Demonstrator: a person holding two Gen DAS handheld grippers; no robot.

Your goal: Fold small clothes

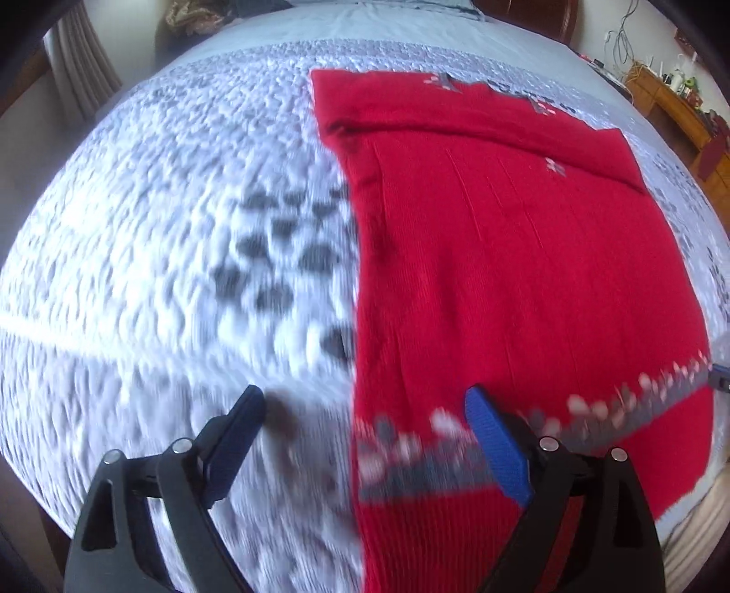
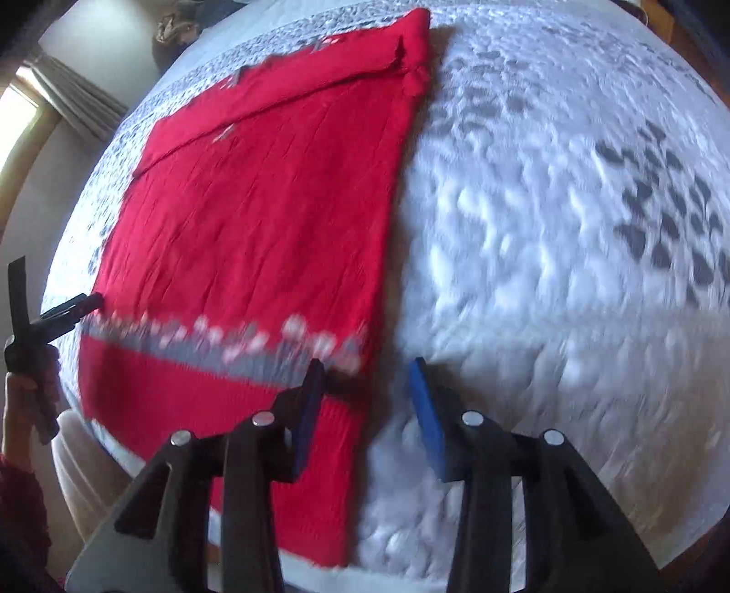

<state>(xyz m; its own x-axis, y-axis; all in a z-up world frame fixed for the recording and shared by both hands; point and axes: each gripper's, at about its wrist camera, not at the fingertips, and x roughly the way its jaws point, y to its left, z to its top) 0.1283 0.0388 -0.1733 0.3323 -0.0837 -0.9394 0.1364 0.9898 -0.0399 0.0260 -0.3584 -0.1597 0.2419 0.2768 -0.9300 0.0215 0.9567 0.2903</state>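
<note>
A red knitted sweater (image 1: 524,255) (image 2: 255,228) lies flat on the bed, its sides folded in to a long rectangle, with a grey and white patterned band (image 2: 219,346) near the close hem. My left gripper (image 1: 365,401) is open wide above the sweater's left edge, one finger over the bedspread and one over the band. My right gripper (image 2: 367,369) is open more narrowly above the sweater's right edge by the band, with nothing pinched. In the right wrist view the left gripper (image 2: 68,310) shows at the sweater's far corner, held by a hand (image 2: 27,401).
A white and grey quilted bedspread (image 1: 159,273) (image 2: 547,273) covers the bed on both sides of the sweater. A wooden desk with clutter (image 1: 675,105) stands beyond the bed, curtains (image 2: 77,105) hang at a window, and a dark headboard (image 1: 524,13) rises at the far end.
</note>
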